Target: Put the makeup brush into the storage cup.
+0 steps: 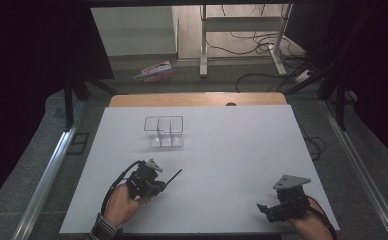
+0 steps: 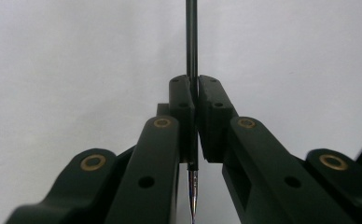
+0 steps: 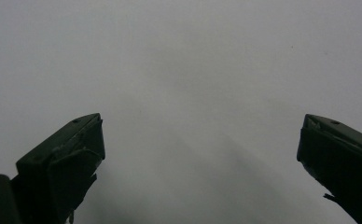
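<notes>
- A thin black pen (image 2: 191, 42) is clamped between the left gripper (image 1: 158, 186) fingers, near the worktop (image 1: 232, 145) front-left.
- The right gripper (image 3: 200, 154) fingers are spread wide — nothing is held.

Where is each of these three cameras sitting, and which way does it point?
High view: above the person's side, looking forward and down on the white table; both hands and a sleeve show.
Left gripper view: rides the left tongs, looking along black jaws shut on a thin black pen.
Right gripper view: rides the right tongs, jaws wide apart over bare table.
Shared: the pen shows in the high view too.
</notes>
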Motion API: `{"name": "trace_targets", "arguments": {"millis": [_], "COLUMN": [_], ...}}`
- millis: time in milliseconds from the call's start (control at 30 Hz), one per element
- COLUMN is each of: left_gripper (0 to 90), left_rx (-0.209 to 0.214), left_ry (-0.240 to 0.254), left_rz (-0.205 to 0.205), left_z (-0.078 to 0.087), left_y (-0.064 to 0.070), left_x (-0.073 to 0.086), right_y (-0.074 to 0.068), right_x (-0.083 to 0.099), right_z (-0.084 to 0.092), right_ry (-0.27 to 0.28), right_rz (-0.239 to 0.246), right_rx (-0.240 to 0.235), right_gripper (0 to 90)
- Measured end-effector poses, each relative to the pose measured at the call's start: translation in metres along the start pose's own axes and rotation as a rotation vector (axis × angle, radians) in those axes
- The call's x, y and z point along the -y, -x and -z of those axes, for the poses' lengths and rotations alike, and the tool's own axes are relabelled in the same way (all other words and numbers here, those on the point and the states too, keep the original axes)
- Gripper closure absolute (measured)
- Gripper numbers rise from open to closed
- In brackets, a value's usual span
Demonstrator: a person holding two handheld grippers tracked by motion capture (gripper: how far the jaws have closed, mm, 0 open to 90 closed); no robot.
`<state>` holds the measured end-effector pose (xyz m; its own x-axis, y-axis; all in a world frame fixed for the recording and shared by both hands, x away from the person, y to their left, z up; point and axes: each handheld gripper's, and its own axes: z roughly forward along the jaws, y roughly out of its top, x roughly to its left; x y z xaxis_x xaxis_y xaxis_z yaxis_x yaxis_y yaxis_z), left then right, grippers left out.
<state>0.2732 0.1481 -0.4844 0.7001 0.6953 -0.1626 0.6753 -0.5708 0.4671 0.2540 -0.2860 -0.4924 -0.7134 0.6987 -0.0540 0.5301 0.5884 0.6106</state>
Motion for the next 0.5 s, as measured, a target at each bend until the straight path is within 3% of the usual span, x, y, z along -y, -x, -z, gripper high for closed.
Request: {"name": "trace_targets", "arguments": {"millis": [300, 500], "left_gripper": [85.8, 85.8], "left_rx": [0.023, 0.041], "left_ry": [0.117, 0.164], "left_rz": [-0.050, -0.063], "left_z": [0.014, 0.018], "left_y": [0.003, 0.006], "left_x": [0.006, 0.010], "right_y": [0.001, 0.002], "right_x": [0.000, 0.000], "right_z": [0.001, 0.001], "right_ry": [0.012, 0.011], "right_rz": [-0.007, -0.012], "right_rx": [0.005, 0.001], "right_gripper": [0.4, 0.4]}}
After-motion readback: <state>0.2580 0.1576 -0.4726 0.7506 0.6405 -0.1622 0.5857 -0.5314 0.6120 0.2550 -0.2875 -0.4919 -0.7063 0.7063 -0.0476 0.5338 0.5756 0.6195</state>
